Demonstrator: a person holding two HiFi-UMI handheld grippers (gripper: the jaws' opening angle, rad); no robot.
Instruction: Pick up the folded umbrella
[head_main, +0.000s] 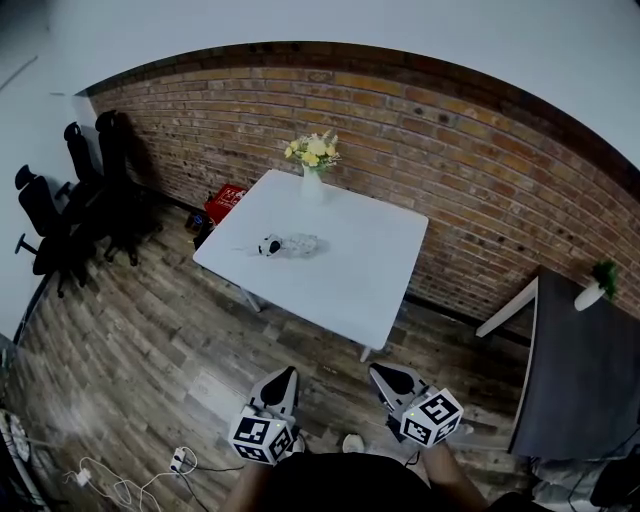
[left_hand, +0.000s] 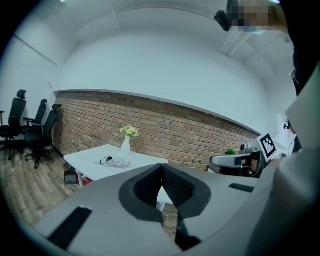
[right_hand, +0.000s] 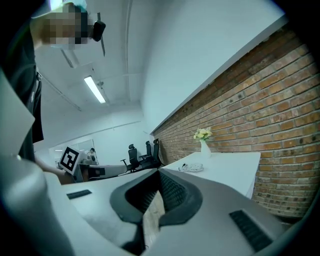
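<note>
The folded umbrella (head_main: 288, 245), a small bundle with a black and white end, lies on the white table (head_main: 370, 270) toward its left side. It also shows in the left gripper view as the umbrella (left_hand: 114, 161) and in the right gripper view as the umbrella (right_hand: 192, 167). Both grippers hang low over the wooden floor, well short of the table. My left gripper (head_main: 285, 378) (left_hand: 161, 167) has its jaws together with nothing in them. My right gripper (head_main: 385, 375) (right_hand: 159, 172) also has its tips meeting and holds nothing.
A white vase with yellow flowers (head_main: 312, 170) stands at the table's far edge by the brick wall. Black office chairs (head_main: 90, 190) stand at the left and a red box (head_main: 225, 203) sits under the table. A dark table (head_main: 580, 380) is at the right. Cables (head_main: 120, 485) lie on the floor.
</note>
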